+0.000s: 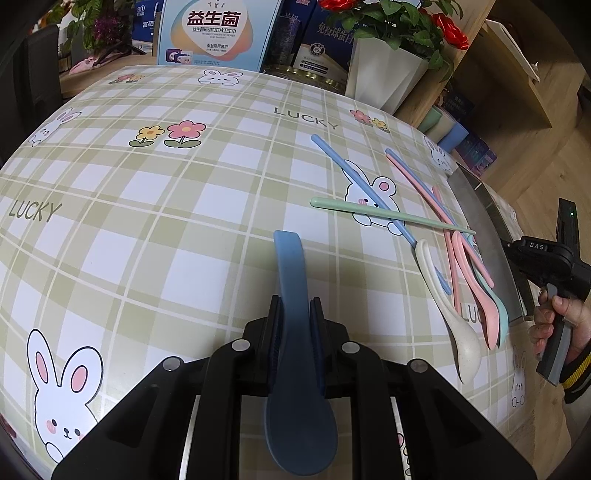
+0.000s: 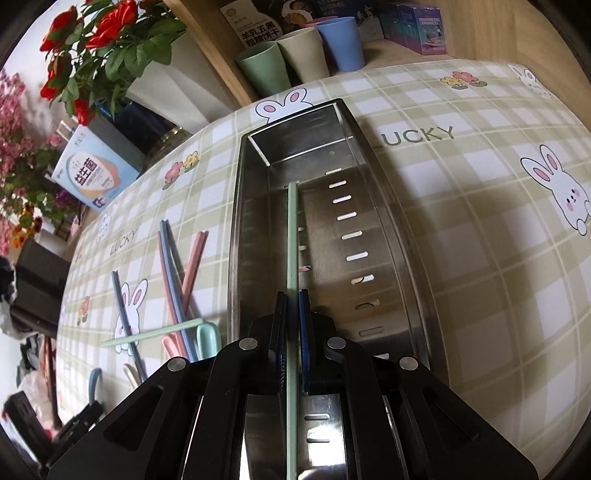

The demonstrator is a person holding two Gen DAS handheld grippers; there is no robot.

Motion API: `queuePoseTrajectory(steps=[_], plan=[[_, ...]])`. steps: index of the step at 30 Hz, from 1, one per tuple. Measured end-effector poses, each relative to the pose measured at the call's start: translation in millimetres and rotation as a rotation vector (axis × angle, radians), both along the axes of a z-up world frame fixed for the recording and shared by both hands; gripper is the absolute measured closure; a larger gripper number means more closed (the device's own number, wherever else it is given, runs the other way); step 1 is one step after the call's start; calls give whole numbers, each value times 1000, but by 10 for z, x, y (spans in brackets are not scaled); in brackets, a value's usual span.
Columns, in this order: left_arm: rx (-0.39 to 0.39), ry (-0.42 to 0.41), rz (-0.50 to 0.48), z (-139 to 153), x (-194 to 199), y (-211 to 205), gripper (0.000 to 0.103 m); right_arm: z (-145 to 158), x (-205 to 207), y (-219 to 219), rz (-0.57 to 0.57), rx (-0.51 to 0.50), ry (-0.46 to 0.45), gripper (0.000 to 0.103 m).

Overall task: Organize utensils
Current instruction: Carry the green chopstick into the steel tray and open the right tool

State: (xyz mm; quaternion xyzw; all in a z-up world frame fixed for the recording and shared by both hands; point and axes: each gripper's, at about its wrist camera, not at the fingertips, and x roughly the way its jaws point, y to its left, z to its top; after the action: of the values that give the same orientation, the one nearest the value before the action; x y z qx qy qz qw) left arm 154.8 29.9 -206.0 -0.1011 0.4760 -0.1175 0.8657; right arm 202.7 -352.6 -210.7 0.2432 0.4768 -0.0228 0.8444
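Note:
My left gripper (image 1: 295, 306) is shut on a blue spoon (image 1: 291, 280), held above the checked tablecloth, handle pointing forward. To its right lie a white spoon (image 1: 448, 314), pink and teal spoons (image 1: 480, 291), and blue, pink and green chopsticks (image 1: 391, 215) in a loose pile beside a steel tray (image 1: 487, 236). My right gripper (image 2: 293, 299) is shut on a green chopstick (image 2: 292, 240), held over the inside of the steel tray (image 2: 384, 206), lengthwise. The pile also shows in the right wrist view (image 2: 177, 280), left of the tray.
A white planter with red flowers (image 1: 384, 70) and boxes (image 1: 218, 33) stand at the table's far edge. Green, beige and blue cups (image 2: 299, 51) sit on a wooden shelf beyond the tray. The right hand with its gripper handle (image 1: 554, 280) is at the table's right edge.

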Motion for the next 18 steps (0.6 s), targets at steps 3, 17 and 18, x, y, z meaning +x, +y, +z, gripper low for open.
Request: queuePoseTrajectory(steps=[3, 17, 18], plan=[[0, 1, 0, -5, -2, -3, 88, 23, -31, -2, -2, 11, -2, 96], [40, 22, -10, 17, 30, -46, 88, 385, -395, 166, 45, -187, -59, 95], [41, 24, -10, 18, 37, -46, 88, 396, -428, 171, 51, -196, -61, 95]])
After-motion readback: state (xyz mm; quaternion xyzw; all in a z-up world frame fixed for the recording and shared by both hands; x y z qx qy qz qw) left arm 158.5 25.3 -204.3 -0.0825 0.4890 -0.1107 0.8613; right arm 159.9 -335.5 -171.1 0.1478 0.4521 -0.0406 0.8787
